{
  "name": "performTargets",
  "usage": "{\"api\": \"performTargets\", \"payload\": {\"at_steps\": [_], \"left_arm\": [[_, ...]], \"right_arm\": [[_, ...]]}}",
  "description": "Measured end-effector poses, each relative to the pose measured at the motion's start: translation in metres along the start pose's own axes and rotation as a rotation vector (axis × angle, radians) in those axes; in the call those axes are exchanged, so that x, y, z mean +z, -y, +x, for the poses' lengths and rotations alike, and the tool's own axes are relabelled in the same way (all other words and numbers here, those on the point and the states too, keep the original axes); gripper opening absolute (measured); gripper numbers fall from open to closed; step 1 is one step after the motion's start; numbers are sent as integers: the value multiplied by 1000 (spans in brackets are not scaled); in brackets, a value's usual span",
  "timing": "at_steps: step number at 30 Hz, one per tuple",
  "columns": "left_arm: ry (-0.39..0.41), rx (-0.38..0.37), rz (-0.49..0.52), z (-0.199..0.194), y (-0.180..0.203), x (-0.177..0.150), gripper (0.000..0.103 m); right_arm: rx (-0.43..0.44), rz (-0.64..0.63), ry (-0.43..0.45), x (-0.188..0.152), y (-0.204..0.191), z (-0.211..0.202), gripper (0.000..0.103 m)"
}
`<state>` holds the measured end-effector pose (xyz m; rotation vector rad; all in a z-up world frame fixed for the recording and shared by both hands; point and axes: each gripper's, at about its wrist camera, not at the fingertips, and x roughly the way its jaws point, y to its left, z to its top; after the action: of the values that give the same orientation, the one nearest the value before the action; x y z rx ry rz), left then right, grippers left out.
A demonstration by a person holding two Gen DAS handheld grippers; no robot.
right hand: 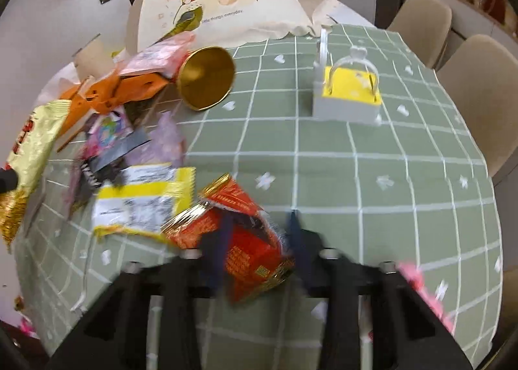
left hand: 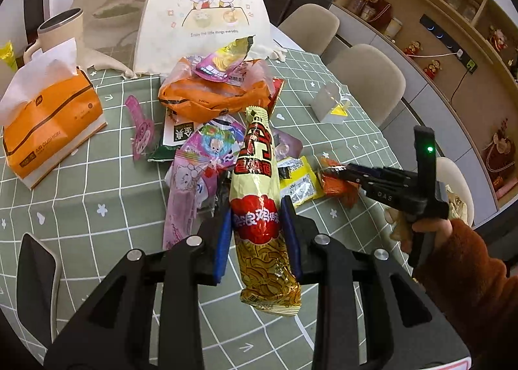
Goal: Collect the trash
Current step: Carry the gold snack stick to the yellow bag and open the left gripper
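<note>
Left gripper (left hand: 259,234) clamping crinkly yellow noodle packet (left hand: 259,208), right gripper (right hand: 259,240) pinching shiny red foil wrapper (right hand: 246,240)

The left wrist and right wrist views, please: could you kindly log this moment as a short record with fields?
surface: green checked tablecloth
left gripper: shut on a long yellow noodle-snack packet
right gripper: shut on a red foil wrapper
trash pile: yellow wrapper, orange plastic bag, pink wrappers
other items: tissue pack, gold cup on its side, small white-and-yellow box
</note>
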<state>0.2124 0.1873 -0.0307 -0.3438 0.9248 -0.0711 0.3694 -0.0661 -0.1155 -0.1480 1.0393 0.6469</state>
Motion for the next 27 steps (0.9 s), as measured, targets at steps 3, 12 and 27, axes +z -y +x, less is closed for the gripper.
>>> {"api": "performTargets", "payload": {"at_steps": [3,12,27], "left_arm": [[25,7,36,-4,8,2,27],[127,-104,184,-16,86,27,27],[70,-432,500,38,314,19,27]], "right_arm": [[-11,24,46,-11,-12,-31,10],[-149,177,224,-57,10,-165,8],[-532,460,429,-187,128,-349,8]]}}
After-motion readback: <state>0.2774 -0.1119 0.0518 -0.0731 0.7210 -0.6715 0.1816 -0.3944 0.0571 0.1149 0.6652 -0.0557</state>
